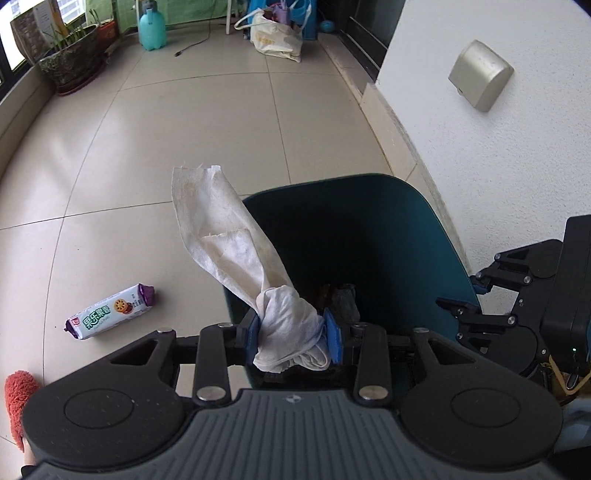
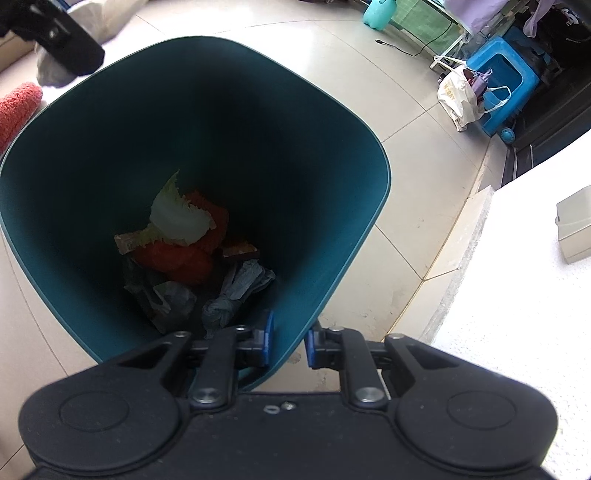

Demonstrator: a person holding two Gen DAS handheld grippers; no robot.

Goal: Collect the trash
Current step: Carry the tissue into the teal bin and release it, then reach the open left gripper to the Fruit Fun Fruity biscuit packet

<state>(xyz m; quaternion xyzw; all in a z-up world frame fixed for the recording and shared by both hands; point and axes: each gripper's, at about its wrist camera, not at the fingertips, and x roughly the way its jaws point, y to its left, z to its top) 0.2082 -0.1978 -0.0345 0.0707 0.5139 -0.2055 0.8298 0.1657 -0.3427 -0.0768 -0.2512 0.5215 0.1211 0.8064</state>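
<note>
Potted plants, teal jug, tote bag (by a blue stool)

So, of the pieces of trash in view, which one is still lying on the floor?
The snack wrapper, white with purple ends, lies on the tiles left of the bin. The tissue is held in the left gripper; the other scraps are inside the bin.

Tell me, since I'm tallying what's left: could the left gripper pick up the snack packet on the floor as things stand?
Probably not yet. The left gripper is shut on the used tissue at the teal bin. The snack packet lies in the open on the tiled floor, unobstructed, so releasing the tissue first should free it.
</note>
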